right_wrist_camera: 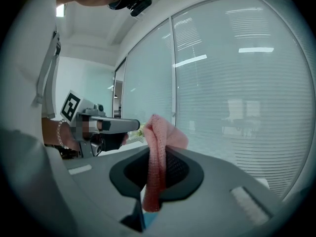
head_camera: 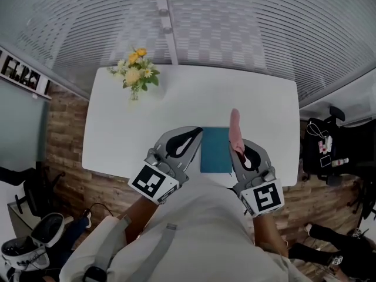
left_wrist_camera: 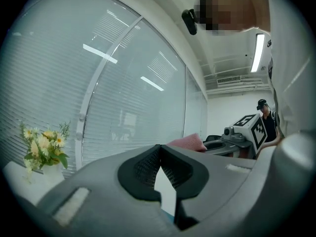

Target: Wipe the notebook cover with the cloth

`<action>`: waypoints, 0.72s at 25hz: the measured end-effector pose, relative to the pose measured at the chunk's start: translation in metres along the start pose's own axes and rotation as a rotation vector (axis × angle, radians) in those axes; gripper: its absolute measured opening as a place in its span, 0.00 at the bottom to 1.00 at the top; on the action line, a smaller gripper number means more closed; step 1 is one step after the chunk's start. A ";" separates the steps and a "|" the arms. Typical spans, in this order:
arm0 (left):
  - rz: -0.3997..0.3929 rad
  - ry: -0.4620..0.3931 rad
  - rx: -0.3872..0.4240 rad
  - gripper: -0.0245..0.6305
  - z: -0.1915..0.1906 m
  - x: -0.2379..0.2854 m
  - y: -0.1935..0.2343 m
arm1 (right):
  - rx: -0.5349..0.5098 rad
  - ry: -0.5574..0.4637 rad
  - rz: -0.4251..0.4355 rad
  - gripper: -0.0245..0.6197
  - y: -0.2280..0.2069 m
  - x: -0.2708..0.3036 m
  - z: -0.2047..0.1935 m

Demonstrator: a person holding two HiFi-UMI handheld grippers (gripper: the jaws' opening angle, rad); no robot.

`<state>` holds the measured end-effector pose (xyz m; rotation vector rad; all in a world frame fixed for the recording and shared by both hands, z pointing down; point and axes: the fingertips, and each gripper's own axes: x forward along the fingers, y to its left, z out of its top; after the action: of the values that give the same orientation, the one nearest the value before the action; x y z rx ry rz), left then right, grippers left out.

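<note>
In front of me, a white table (head_camera: 194, 98) holds yellow and white flowers (head_camera: 136, 69) at its far-left corner, near window blinds (head_camera: 264, 28).

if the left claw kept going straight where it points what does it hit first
Nothing close. The left claw aims between the flowers and the cloth, over the table; the window blinds look first in line, though depth is unclear.

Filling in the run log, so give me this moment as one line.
left tool: shut, empty | right tool: shut on pink cloth | teal notebook: flat on white table, between the tools
</note>
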<state>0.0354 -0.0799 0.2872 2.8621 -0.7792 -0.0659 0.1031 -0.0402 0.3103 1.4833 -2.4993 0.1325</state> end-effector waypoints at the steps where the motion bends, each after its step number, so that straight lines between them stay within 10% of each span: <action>1: 0.003 -0.012 0.001 0.04 0.005 -0.001 -0.001 | 0.013 -0.012 -0.005 0.08 -0.001 -0.002 0.006; 18: -0.001 -0.087 0.033 0.04 0.055 -0.010 -0.020 | 0.025 -0.111 -0.057 0.08 -0.010 -0.028 0.070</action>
<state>0.0323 -0.0663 0.2295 2.9073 -0.8026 -0.1804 0.1142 -0.0354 0.2353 1.6120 -2.5470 0.0744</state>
